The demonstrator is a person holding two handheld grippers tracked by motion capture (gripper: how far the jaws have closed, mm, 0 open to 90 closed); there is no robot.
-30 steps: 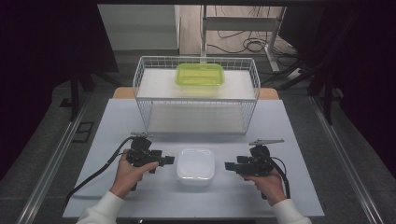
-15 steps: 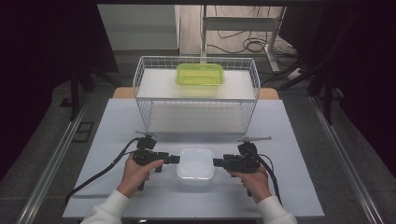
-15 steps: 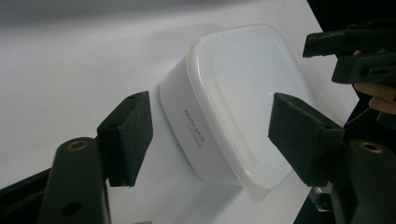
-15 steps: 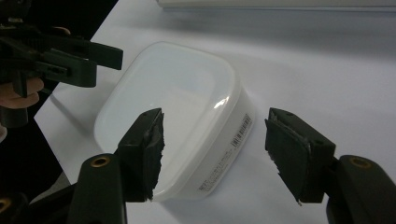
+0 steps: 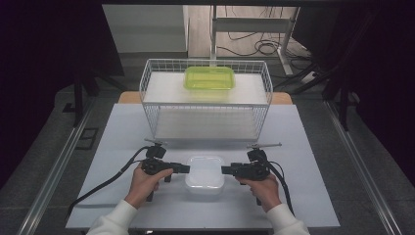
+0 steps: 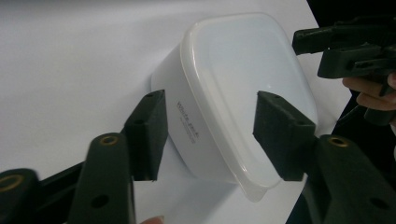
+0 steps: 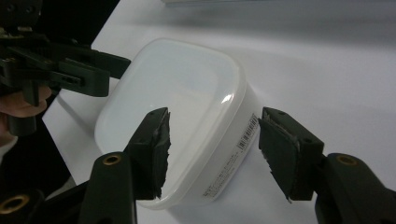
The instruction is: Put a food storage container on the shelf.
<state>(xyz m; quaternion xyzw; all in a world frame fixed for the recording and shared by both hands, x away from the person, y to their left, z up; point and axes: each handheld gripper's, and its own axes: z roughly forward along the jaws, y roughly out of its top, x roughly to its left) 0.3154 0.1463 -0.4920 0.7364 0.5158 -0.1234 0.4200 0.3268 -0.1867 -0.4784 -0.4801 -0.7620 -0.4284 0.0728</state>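
Hands have brought both claws in from the sides toward the white lidded container [image 5: 205, 172], which sits near the front edge of the worktop [image 5: 122, 127], midway between its left and right edges. The left claw [image 5: 184, 169] and right claw [image 5: 226, 170] now straddle its two ends, where a second ago they stood well apart from it. Both sets of jaws have just been closing, yet gaps remain beside the pads [image 6: 148, 130], so neither grips. A two-sided lift looks imminent. Farther back, a wire basket [image 5: 151, 105] carries a green container [image 5: 209, 77] on top.
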